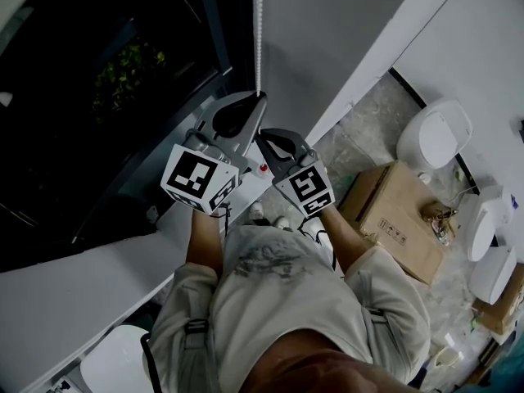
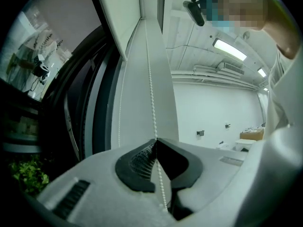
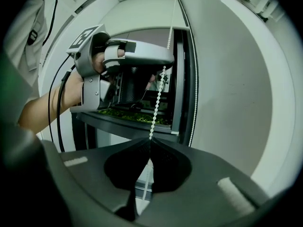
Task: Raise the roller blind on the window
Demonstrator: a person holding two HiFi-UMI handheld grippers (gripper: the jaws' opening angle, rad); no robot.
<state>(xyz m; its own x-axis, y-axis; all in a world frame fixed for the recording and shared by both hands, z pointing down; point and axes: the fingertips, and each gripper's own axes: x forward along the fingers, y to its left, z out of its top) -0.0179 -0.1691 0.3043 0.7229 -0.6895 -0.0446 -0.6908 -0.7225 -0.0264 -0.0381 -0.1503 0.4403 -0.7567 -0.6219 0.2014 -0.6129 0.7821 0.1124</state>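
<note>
Counting across my three screens, I get two grippers, two strands of chain and one window (image 1: 98,97). The left gripper (image 1: 260,98) sits above the right gripper (image 1: 262,132), both at the right edge of the window frame, and both on the same hanging strand of the bead chain (image 1: 259,31).

The left gripper view shows its fingers together, with the beads pinched at the tips and running on down between the pads. The right gripper view shows the same: fingers clamped on the chain, and the strand dropping away behind them.

Only the two gripper views give me the second strand (image 3: 194,103). It hangs free, just beside the gripped one and close to the frame. The right gripper view alone shows the other gripper from below, a hand wrapped round it. It also shows a pale panel (image 3: 142,13) across the window's top edge. That is probably the roller blind, though the lens bends it too much for me to be sure.

Only the head view shows the floor: two cardboard boxes (image 1: 393,211) and three white rounded objects (image 1: 434,137) near the wall. Green foliage (image 1: 123,68) shows through the dark glass.
</note>
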